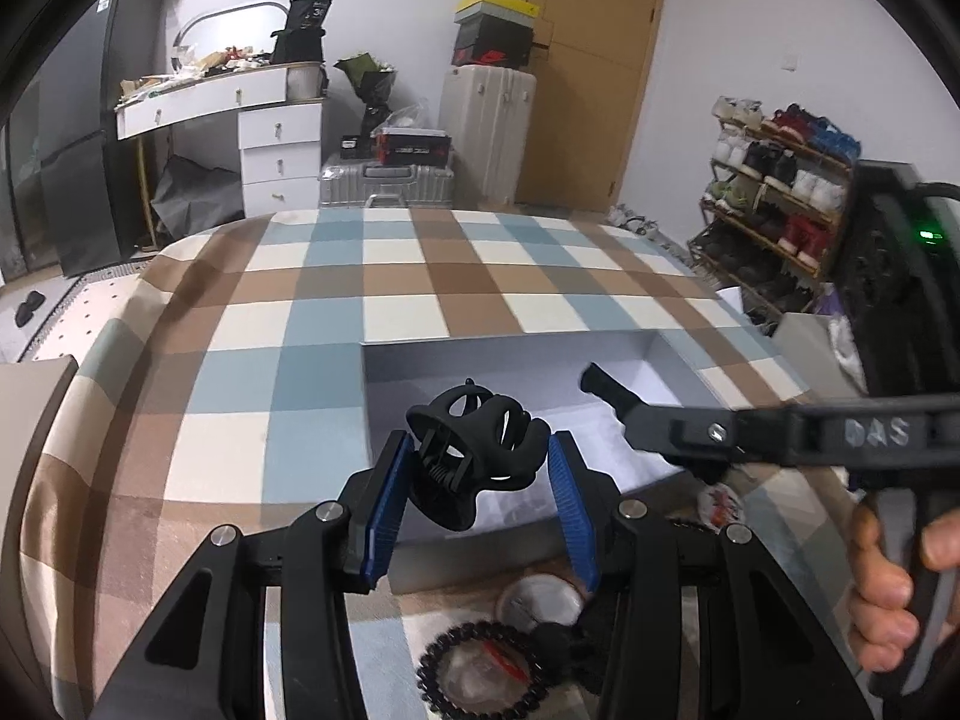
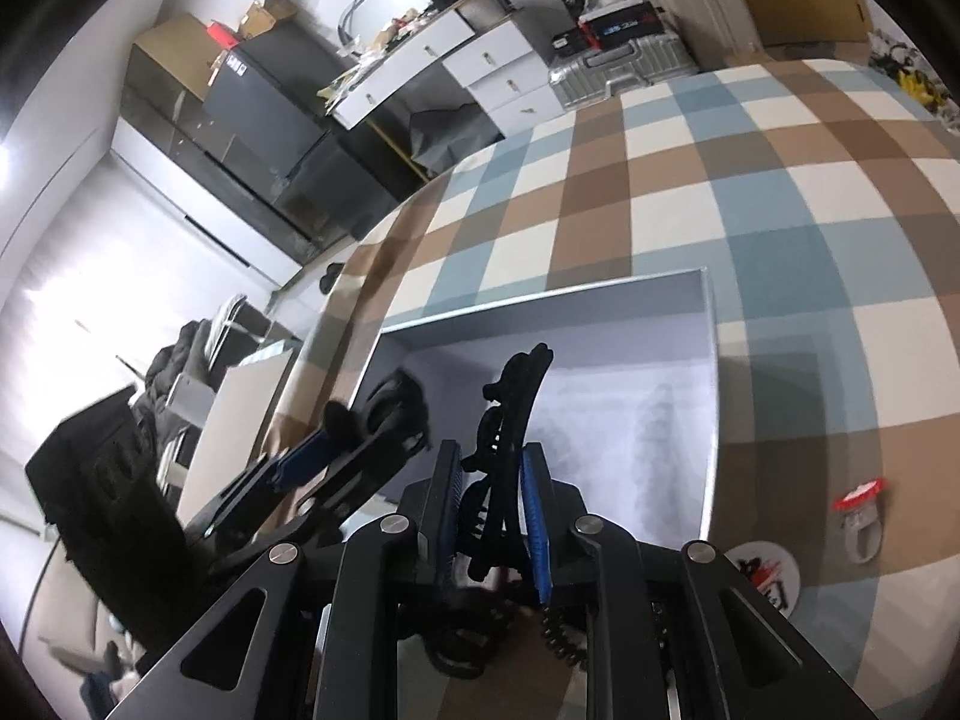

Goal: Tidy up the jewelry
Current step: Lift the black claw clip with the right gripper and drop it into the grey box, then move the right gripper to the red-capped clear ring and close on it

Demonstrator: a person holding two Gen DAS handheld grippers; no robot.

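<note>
L gripper: jaws part-open, clamping black claw hair clip above grey box on bed. R gripper: jaws near shut on black curved clip over same box. Risk: L clip held by rounded sides, may slip/twist, land outside box; grippers crowded, may collide.

Checked bedspread, white drawer desk, silver suitcases, wooden door, shoe rack
</note>
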